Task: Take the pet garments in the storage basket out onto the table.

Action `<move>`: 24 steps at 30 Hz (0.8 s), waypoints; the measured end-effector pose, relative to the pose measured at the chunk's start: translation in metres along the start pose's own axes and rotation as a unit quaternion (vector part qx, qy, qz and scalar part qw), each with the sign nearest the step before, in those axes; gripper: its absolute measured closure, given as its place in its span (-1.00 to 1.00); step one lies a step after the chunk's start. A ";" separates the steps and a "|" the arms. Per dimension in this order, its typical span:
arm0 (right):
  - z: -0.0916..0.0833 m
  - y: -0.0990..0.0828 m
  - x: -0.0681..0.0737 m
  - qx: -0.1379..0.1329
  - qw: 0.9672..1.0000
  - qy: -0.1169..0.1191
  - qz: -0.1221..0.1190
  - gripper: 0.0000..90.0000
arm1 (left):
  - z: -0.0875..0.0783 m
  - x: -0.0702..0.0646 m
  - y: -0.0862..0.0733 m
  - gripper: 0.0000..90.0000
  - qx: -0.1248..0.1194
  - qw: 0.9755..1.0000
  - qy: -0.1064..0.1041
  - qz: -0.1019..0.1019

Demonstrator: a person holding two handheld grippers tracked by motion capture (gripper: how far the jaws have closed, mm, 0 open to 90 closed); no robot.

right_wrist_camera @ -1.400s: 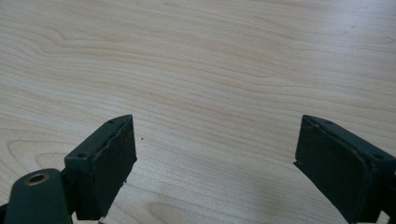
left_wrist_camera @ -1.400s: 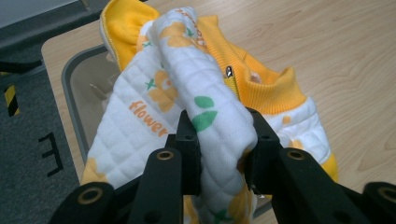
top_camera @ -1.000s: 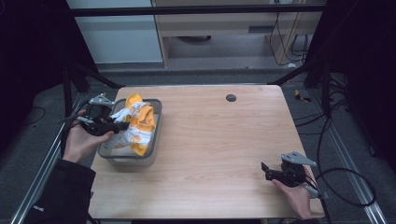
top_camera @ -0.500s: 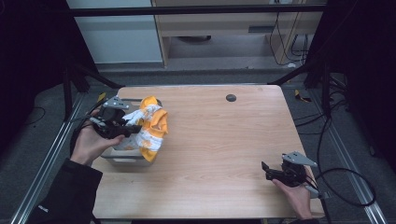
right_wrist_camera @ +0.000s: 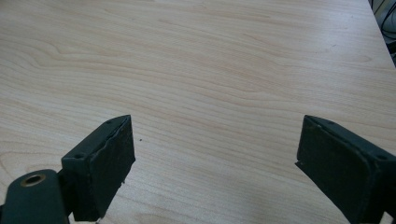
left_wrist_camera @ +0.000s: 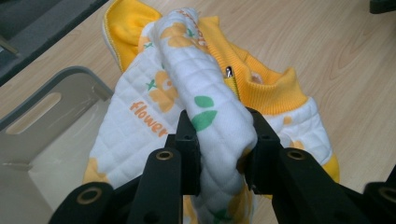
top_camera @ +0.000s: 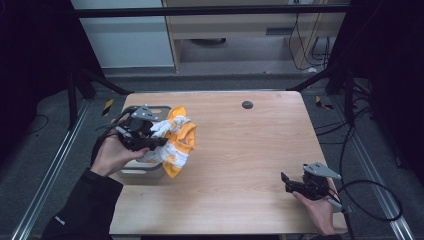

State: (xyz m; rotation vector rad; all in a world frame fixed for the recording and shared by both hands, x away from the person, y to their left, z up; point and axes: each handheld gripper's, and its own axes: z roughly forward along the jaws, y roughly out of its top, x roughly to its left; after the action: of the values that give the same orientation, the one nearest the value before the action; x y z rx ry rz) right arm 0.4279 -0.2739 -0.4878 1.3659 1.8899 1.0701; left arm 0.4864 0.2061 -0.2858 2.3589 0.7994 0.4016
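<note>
Now the left hand-held gripper had carried the quilted garment further toward the middle of the desk than a second before, when the cloth still lay bunched inside the grey bin. In the high view the white-and-yellow cloth hung from the jaws over the bin's inner rim, most of it above bare wood, its lower yellow fold drooping at the bin's corner. Half a second earlier it had sat closer to the bin's centre.

In the left gripper view the jaws were clamped on a thick roll of the garment, white quilting printed with orange flowers and the word "flower", a yellow ribbed collar beyond it and the bin below at the left.

By contrast, the right hand-held gripper had not shifted: it rested near the desk's near right corner, well apart from the cloth. In its own view the jaws stood wide apart over bare wood, nothing between them.
</note>
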 end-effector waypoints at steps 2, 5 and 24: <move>0.000 0.000 0.000 0.000 1.000 -0.001 -0.001 -0.75 | 0.004 -0.004 0.003 0.57 0.006 1.000 -0.007 0.010; 0.000 0.000 0.000 0.000 1.000 -0.001 -0.002 -0.75 | 0.009 -0.009 0.007 0.57 0.010 1.000 -0.013 0.019; -0.001 0.000 -0.002 -0.007 1.000 -0.003 -0.007 -0.75 | 0.043 -0.036 0.025 0.56 0.043 0.995 -0.044 0.076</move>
State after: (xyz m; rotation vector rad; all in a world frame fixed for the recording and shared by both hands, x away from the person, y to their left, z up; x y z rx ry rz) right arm 0.4279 -0.2756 -0.4871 1.3451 1.8811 1.0683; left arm 0.4890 0.1486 -0.3061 2.5094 0.6093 0.3301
